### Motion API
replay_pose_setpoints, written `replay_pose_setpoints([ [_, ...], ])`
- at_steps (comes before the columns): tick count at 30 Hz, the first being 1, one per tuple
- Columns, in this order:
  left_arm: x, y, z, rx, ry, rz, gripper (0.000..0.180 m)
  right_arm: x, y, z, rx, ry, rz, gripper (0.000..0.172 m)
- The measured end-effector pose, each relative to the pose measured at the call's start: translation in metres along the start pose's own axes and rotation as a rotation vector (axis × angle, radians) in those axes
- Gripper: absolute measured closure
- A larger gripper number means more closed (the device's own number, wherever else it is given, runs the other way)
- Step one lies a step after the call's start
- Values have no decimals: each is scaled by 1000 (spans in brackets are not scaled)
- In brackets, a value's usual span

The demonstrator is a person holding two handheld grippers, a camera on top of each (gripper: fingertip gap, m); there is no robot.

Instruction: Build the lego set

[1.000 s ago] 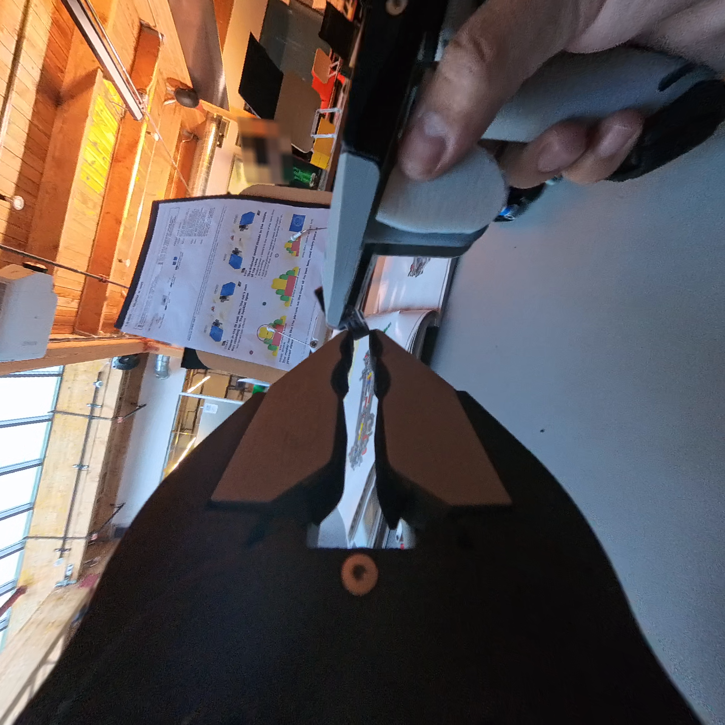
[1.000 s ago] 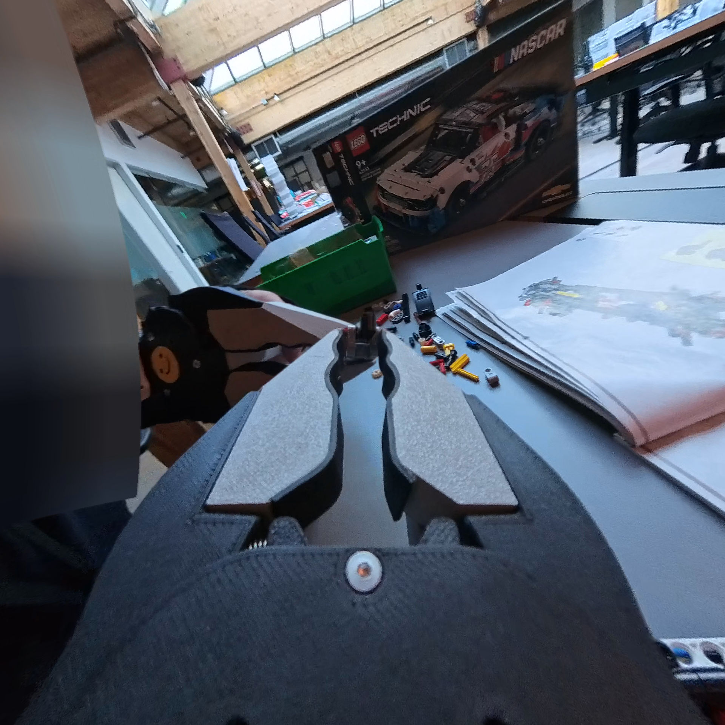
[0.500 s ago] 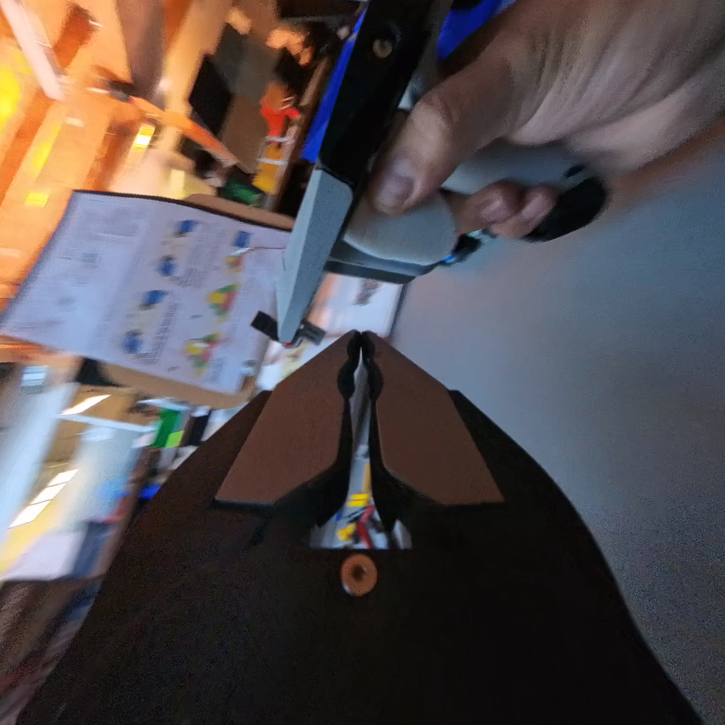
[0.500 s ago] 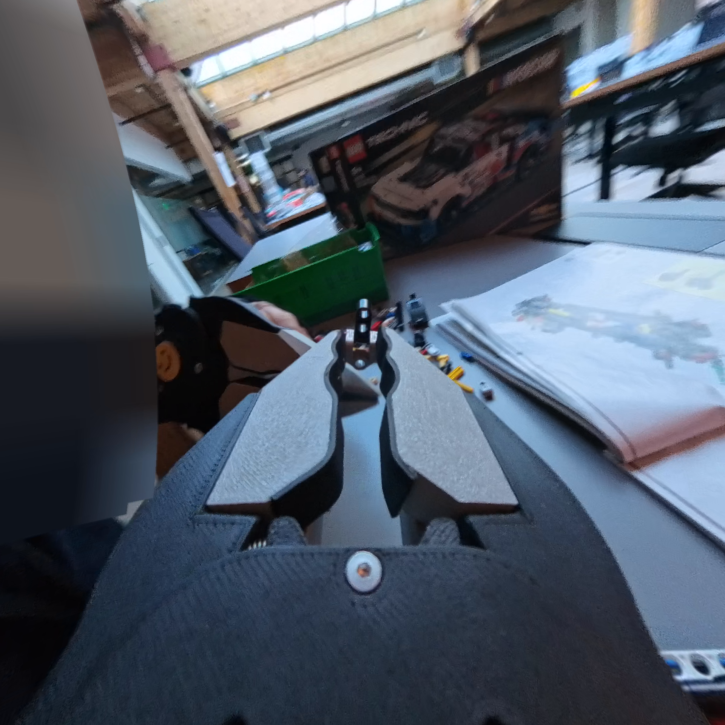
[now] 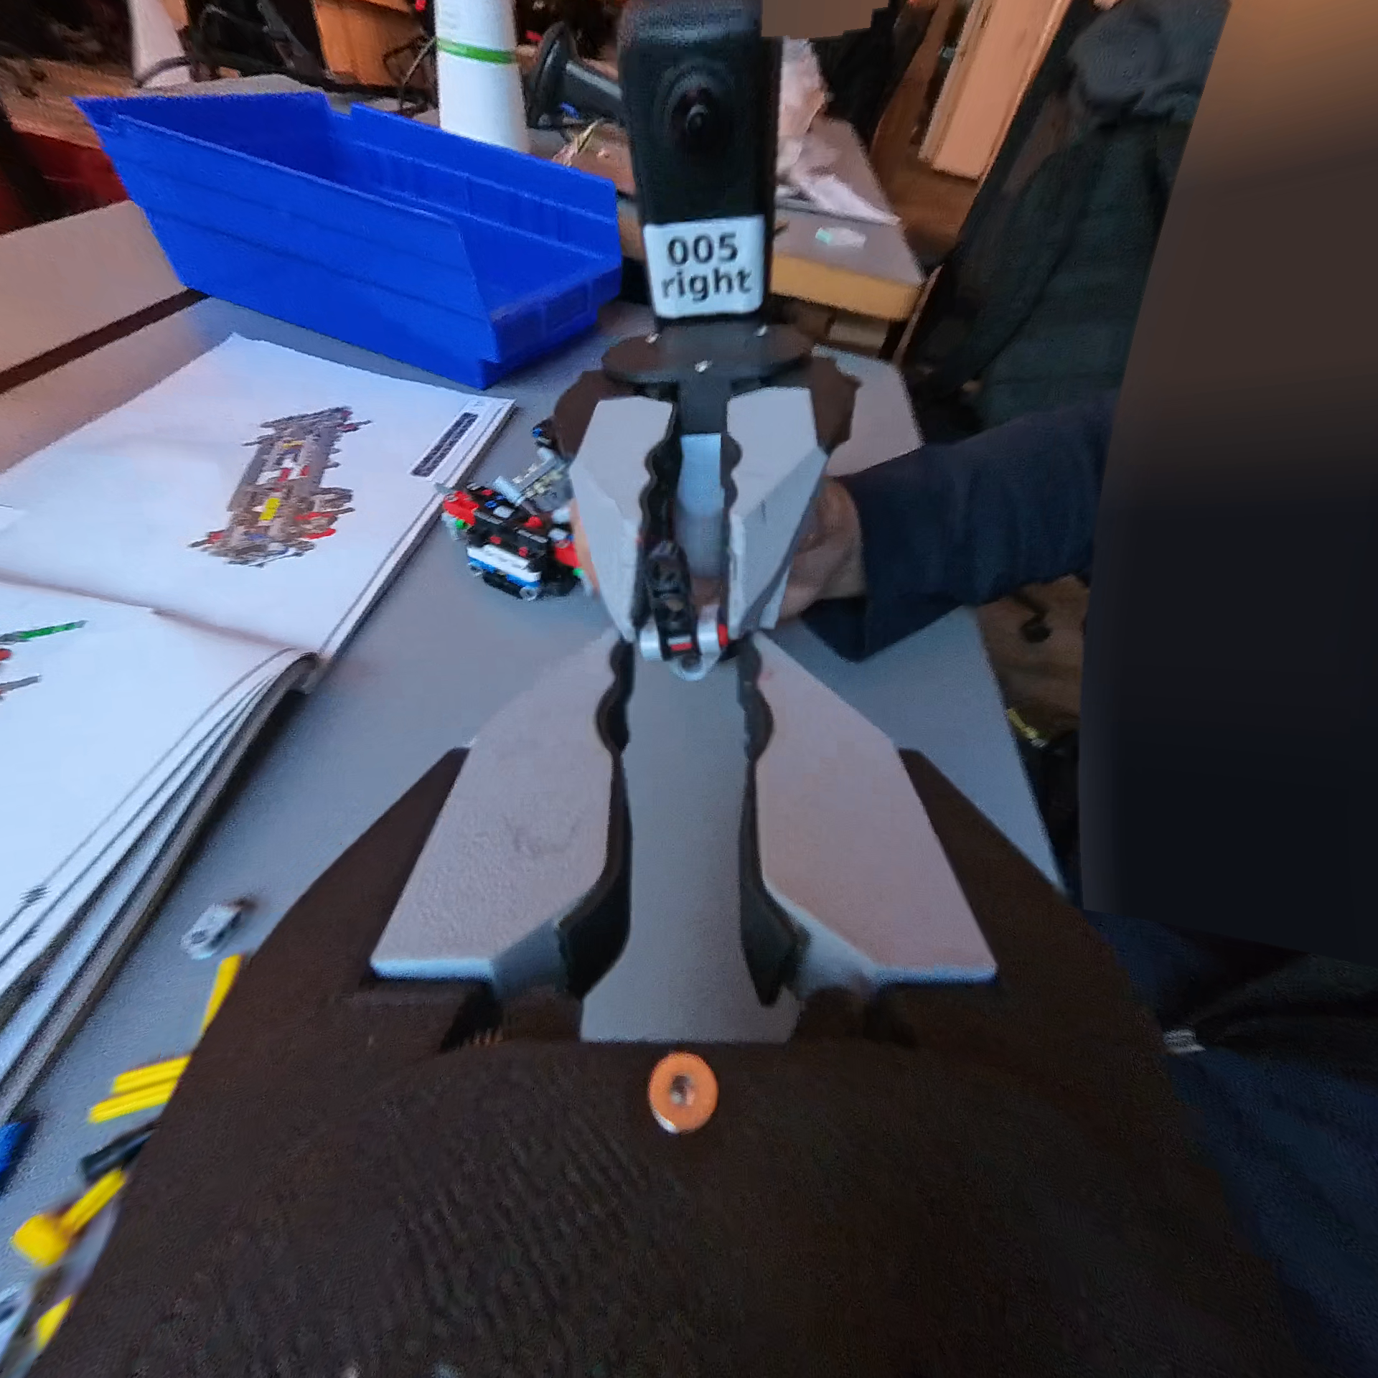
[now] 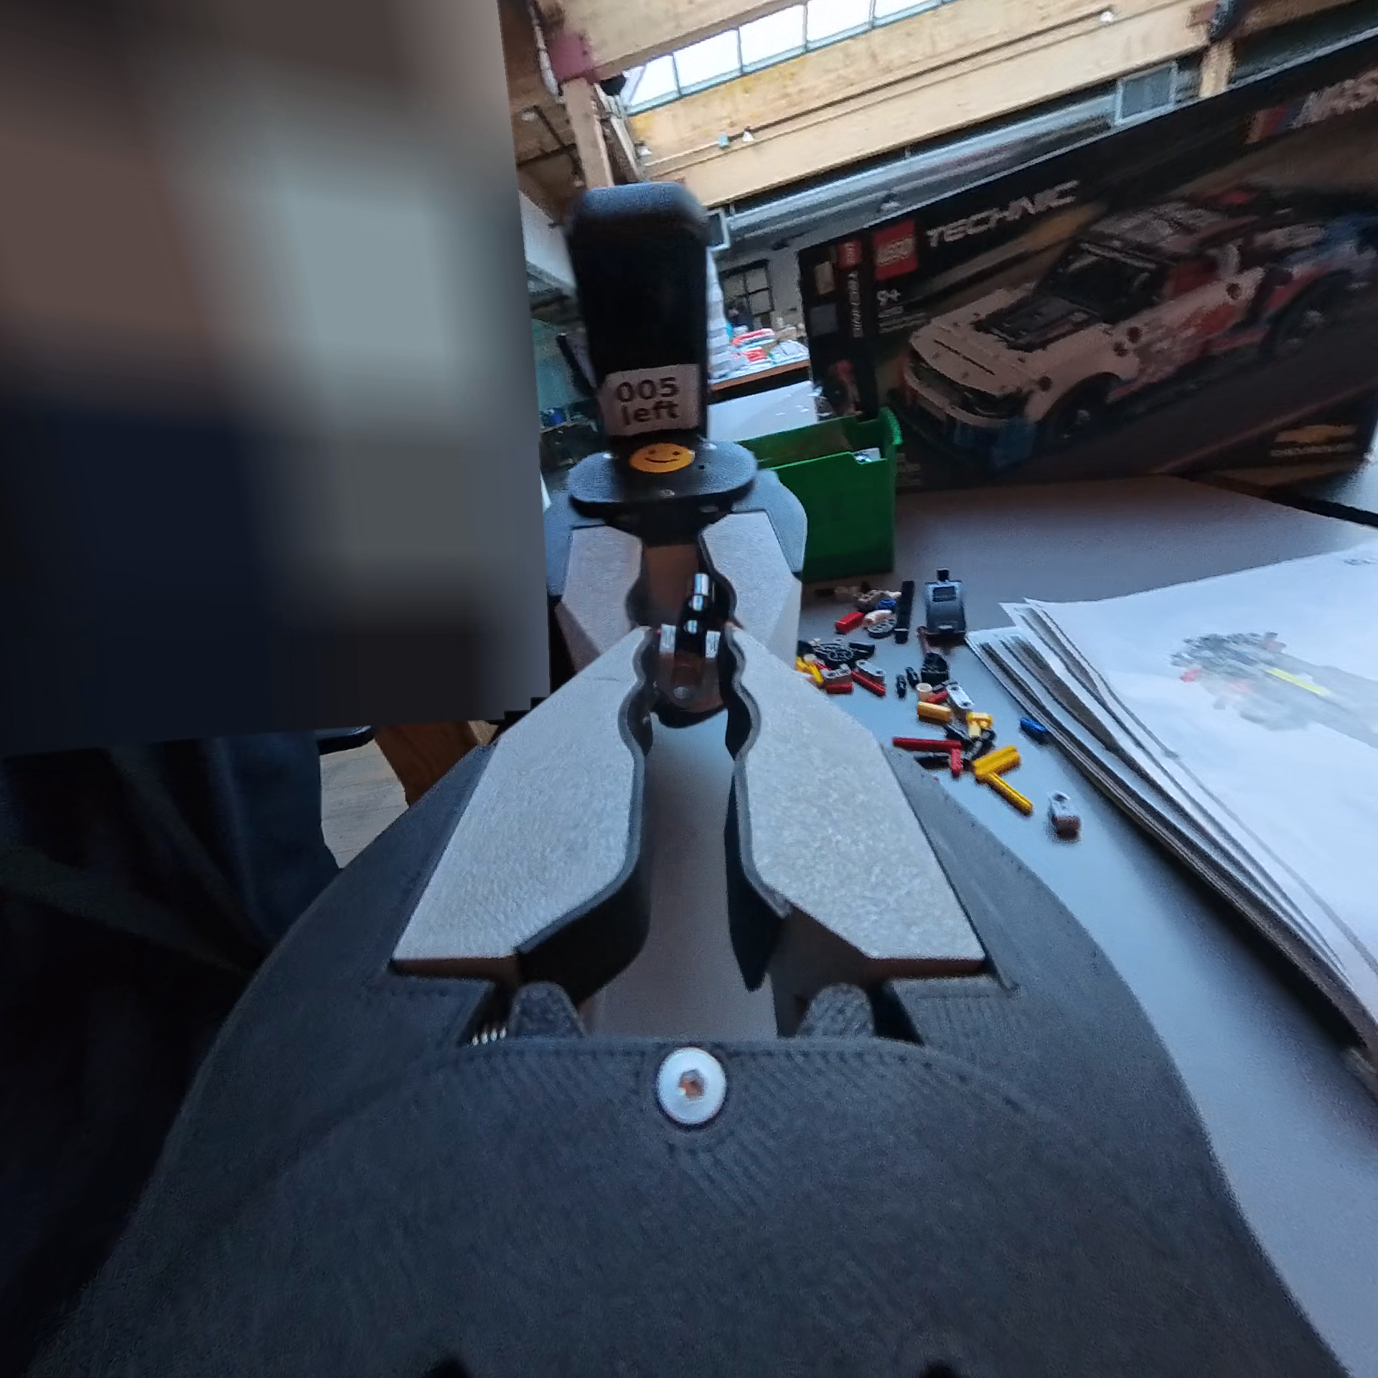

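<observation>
Blurring small brick assembly [image 5: 675, 634], booklet [image 5: 149, 596] cropped

A grey table [image 6: 1118, 537] is seen under both grippers. To the right of the right jaws, an opened instruction booklet [image 6: 1230, 716] and scattered small building pieces [image 6: 947, 716] are laid on it; beyond them a green bin [image 6: 842, 492] and a large printed box [image 6: 1103, 321] are stood. Left of the left jaws, a blue bin [image 5: 358, 231] and a small brick assembly [image 5: 514, 537] are set.
</observation>
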State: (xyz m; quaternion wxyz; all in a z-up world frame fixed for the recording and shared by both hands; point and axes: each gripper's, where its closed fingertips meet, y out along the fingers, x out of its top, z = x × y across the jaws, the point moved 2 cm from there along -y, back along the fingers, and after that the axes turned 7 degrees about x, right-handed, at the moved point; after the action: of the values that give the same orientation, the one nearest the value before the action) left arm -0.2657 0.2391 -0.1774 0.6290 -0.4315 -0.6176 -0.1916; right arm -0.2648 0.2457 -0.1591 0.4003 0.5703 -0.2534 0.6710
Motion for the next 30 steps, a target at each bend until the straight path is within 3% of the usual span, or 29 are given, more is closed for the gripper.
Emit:
replay_pose_setpoints([
  [1,3,-1,-3,-32,-25,-20,165,1,1,3,13,-18,-4,160],
  [5,3,-3,-6,-88,-85,-25,165,2,2,5,11,-74,-1,159],
  [15,14,-12,5,-44,-127,-93,172,11,-9,-2,-3,-50,-69,160],
  [20,19,-9,2,-78,-188,-127,157,13,-3,-2,0,-57,-119,160],
  [30,10,-8,2,-33,-74,-59,166,8,0,0,2,-59,-81,160],
])
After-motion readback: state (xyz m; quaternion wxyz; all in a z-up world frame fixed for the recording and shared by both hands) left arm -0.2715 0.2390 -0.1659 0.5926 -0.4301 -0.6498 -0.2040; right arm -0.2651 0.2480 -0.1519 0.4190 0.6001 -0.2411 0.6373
